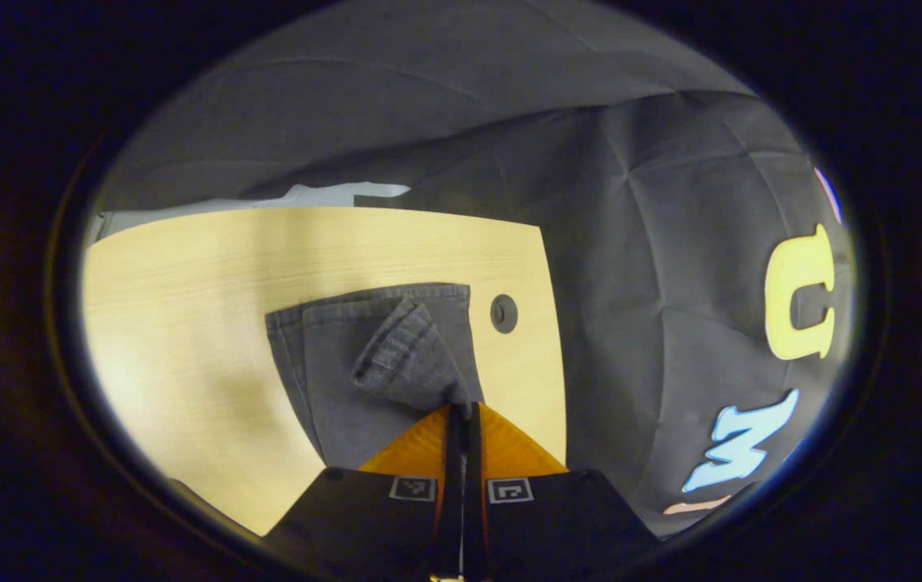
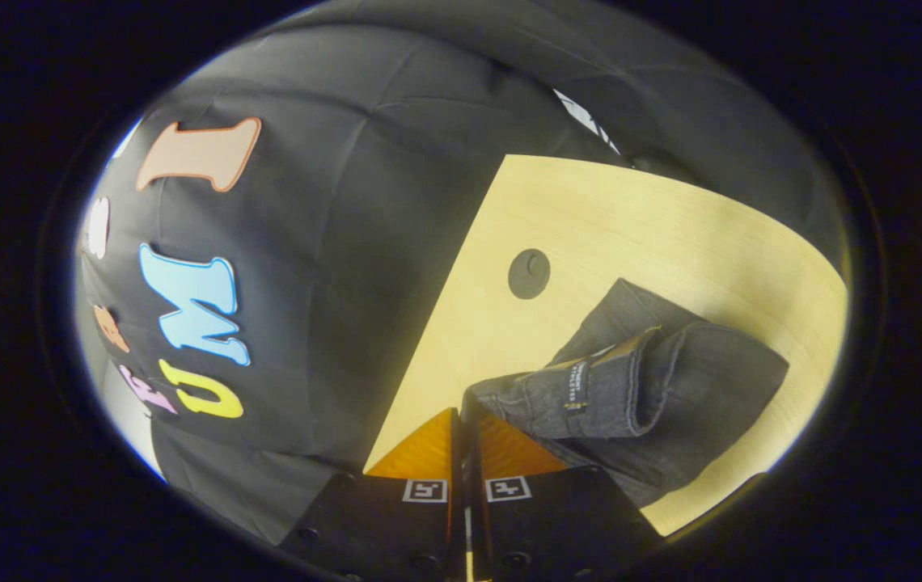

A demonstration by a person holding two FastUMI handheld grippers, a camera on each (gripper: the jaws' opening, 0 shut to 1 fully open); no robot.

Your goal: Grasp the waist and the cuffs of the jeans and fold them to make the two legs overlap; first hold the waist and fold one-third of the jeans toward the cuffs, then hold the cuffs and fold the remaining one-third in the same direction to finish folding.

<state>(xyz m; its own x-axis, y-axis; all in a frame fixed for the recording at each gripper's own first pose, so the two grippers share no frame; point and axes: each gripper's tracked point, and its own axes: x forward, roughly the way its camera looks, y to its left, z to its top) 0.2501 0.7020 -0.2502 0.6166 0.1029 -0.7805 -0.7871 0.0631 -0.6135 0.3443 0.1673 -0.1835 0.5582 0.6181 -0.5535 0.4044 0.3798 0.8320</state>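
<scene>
In the left gripper view, the left gripper (image 1: 461, 412) has its jaws drawn nearly together on a lifted corner of the jeans (image 1: 372, 364); a ribbed, hemmed edge rises from the cloth to the jaws, so it appears to pinch denim. Whether this is a cuff or part of the waist cannot be told. The rest of the jeans lies flat on the counter (image 1: 186, 323) as a compact dark-grey rectangle, just beside a round grommet (image 1: 503, 313) near the counter's edge.

In the right gripper view, the right gripper (image 2: 465, 420) likewise has its jaws almost closed, and a thick seamed edge with a small label reaches them, seemingly gripped. The jeans (image 2: 671, 388) curl over in a roll beside the same grommet (image 2: 529, 273).

Judged from the short, layered bundle, the legs already overlap and at least one third-fold looks made. The lifted end is probably mid-fold and not yet laid down and flattened.
</scene>
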